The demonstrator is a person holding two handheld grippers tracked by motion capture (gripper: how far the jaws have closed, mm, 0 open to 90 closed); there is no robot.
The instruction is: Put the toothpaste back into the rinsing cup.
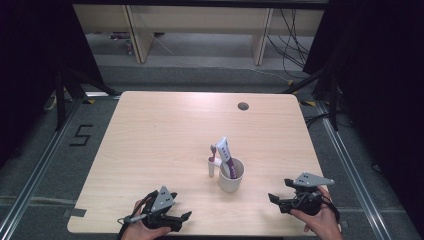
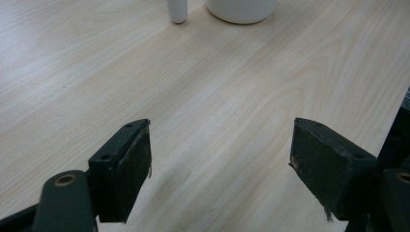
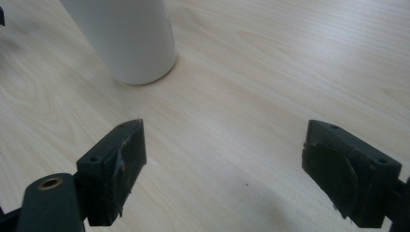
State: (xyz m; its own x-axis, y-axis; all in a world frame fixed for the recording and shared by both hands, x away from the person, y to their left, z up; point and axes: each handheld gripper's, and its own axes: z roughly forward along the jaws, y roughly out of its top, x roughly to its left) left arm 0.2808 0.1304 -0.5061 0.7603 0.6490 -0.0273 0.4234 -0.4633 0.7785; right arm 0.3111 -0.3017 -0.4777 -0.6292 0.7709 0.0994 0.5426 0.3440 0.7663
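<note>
Closest to the camera are the two hand-held tongs, parked at the near edge of the wooden table (image 1: 150, 125). Left gripper (image 1: 184, 216) sits at the near-left with its jaws spread wide and nothing between them; in the left gripper view it's just bare wood grain between the pads (image 2: 133, 169). Right gripper (image 1: 281, 190) is at the near-right, jaws also spread as far as they go, empty too, resting in the person's hand (image 1: 320, 220).

A bit further in, roughly between the two but well apart from both, stands the white mug (image 1: 231, 175). It's upright, with a toothpaste tube (image 1: 224, 150) poking out of it, leaning up and away toward the far-left, purple-and-white end topmost. Just beside the mug on its left is a small white thing with a pink top (image 1: 212, 162), looks like a toothbrush or its holder, honestly too small to tell, and I can't say if it touches the mug.

The bit that matters for whatever comes next: my read is the right tongs are the nearer ones. In the right gripper view the mug's wall (image 3: 130, 43) looms just ahead and to the left of the jaws, while in the left gripper view the mug's base (image 2: 241, 10) is way off at the top edge. The tube's long axis runs near vertical, so a grab would want to come in from the side or above.

Beyond that there's only a grommet hole (image 1: 243, 106) at the far end of the table.
</note>
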